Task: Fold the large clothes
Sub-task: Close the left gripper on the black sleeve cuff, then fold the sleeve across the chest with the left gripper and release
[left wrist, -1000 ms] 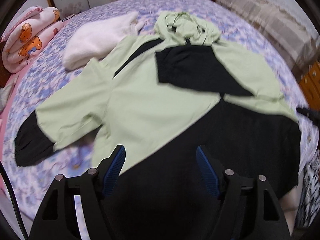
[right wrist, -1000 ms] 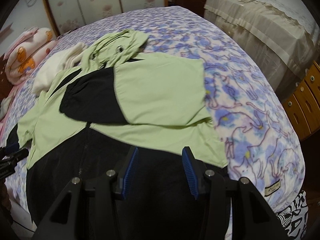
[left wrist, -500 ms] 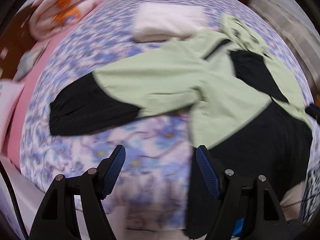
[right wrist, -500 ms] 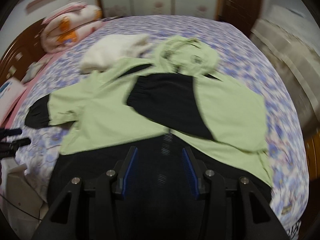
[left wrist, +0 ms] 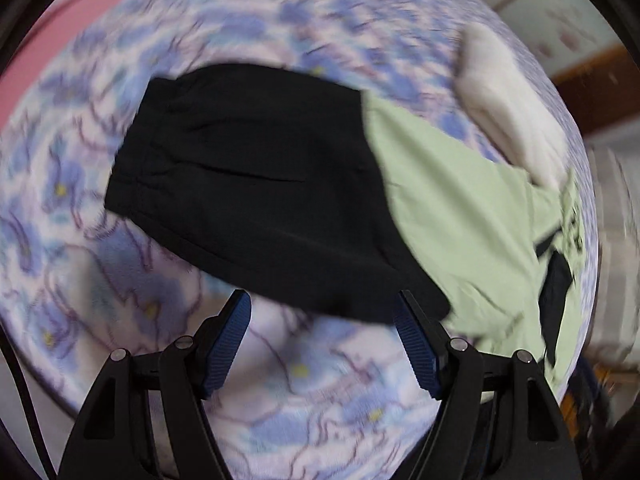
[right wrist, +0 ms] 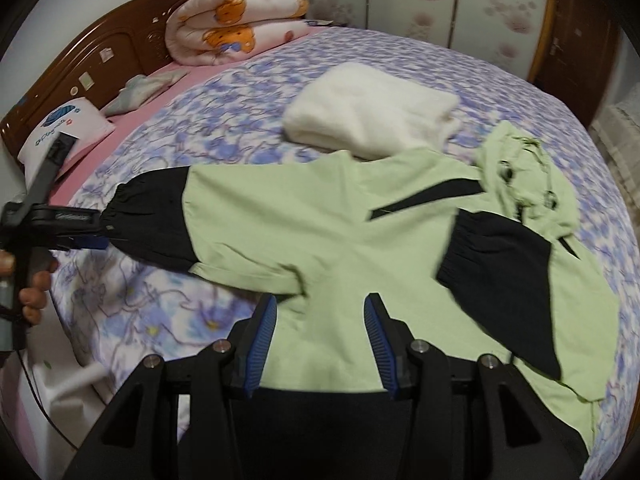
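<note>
The left gripper [left wrist: 322, 338] and right gripper [right wrist: 320, 338], each with ribbed blue pads, stand parted and empty. Just beyond them a pale-green and black hooded jacket [right wrist: 320, 232] lies spread flat on the bed [right wrist: 260, 100], its gathered black cuff [left wrist: 248, 184] reaching toward the left edge. Farther on sit a fluffy white folded garment [right wrist: 368, 112] and a rolled pink quilt [right wrist: 236, 20] against the carved wooden headboard [right wrist: 92, 56].

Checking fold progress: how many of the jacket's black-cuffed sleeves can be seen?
2. One sleeve lies stretched out sideways on the bedspread, its cuff by the left gripper. The other sleeve is folded across the jacket's chest.
</note>
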A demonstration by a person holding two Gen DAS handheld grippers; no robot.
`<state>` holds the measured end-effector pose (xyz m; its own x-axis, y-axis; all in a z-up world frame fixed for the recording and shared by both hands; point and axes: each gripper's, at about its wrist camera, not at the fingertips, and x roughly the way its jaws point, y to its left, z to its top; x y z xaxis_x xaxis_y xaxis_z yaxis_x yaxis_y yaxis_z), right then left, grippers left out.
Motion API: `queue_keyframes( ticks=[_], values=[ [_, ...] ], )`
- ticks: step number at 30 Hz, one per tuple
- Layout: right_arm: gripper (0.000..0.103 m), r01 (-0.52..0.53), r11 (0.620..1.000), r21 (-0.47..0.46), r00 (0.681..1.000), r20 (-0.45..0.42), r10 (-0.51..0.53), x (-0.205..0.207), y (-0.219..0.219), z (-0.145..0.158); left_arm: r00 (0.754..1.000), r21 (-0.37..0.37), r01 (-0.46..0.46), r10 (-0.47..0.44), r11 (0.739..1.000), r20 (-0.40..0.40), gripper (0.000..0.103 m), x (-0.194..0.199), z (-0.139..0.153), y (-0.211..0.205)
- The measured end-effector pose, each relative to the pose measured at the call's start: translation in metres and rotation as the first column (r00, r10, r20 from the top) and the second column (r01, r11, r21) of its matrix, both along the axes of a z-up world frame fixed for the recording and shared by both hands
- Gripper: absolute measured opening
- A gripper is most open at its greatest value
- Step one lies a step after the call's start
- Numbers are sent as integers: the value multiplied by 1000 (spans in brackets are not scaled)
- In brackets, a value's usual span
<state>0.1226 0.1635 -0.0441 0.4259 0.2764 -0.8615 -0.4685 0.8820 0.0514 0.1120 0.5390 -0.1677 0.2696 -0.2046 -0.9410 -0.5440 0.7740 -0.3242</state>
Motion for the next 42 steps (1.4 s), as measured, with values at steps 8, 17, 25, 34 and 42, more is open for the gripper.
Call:
queue_keyframes(
  ticks=[8,17,25,34,42],
  values=[
    [45,-11,1000,-27,998,-57,10,6,12,-29,987,-114,-159,154,981,-46,72,10,-53,34],
    [45,75,997,6,985,-157,-73,0,-20,-61,991,103,-126,122,987,49,7,24,-36,20],
    [45,166,985,33,971,-180,-158,-11,-71,-68,967,364,-20,-74,931,242,4,35,36,-62],
    [45,371,920,130,918,-198,-342,-14,-162,-62,769,473,302,-505,828,392,4,56,110,-270],
    [46,484,866,122,867,-199,-456,-19,-227,-75,737,414,489,-617,768,274,23,56,29,-395]
  ],
)
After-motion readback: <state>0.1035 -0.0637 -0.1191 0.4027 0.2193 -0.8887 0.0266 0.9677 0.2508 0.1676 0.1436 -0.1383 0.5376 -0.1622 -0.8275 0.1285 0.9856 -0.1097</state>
